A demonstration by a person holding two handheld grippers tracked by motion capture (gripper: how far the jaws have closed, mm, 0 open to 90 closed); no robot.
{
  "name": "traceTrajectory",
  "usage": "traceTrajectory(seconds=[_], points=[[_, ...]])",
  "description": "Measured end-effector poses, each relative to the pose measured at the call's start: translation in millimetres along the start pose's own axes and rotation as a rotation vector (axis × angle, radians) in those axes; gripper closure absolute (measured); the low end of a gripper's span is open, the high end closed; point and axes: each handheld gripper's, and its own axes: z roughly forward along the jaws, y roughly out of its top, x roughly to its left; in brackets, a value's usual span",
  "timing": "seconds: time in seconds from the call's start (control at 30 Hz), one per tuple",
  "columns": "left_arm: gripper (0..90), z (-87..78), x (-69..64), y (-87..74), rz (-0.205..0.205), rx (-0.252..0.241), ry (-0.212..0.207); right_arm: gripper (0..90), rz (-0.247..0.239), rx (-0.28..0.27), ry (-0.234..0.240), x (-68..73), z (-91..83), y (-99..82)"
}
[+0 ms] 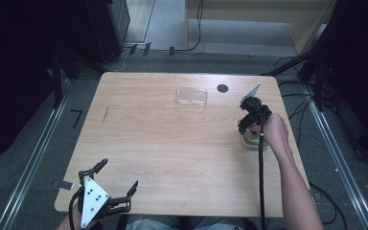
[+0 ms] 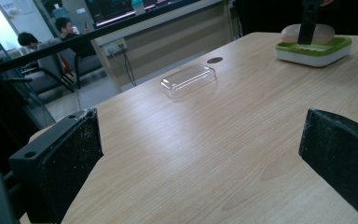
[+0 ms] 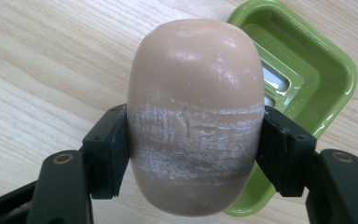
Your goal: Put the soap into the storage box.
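The right gripper (image 3: 193, 154) is clenched across the short width of the soap bar (image 3: 196, 116), whose long axis runs away from the gripper between the jaws, near the right edge of the bench (image 1: 172, 158). The green soap dish (image 3: 307, 84) lies directly under and just beyond the bar, partly covered by it; whether the two touch cannot be told. The left gripper (image 1: 106, 187) rests released at the near left corner, well apart, so the right hand (image 1: 275, 132) is judged the working one.
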Motion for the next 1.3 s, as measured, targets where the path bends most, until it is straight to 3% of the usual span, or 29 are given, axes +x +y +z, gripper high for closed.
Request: traceTrajectory(seconds=[0.83, 1.3], points=[[0.0, 0.5, -0.3, 0.3, 0.001, -0.001, 0.0, 33.4, 0.124, -0.052, -0.03, -16.1, 2.7, -5.1], [0.0, 0.7, -0.6, 0.5, 0.003, 0.002, -0.001, 33.4, 0.174, -0.058, -0.02, -23.4, 7.3, -7.1]])
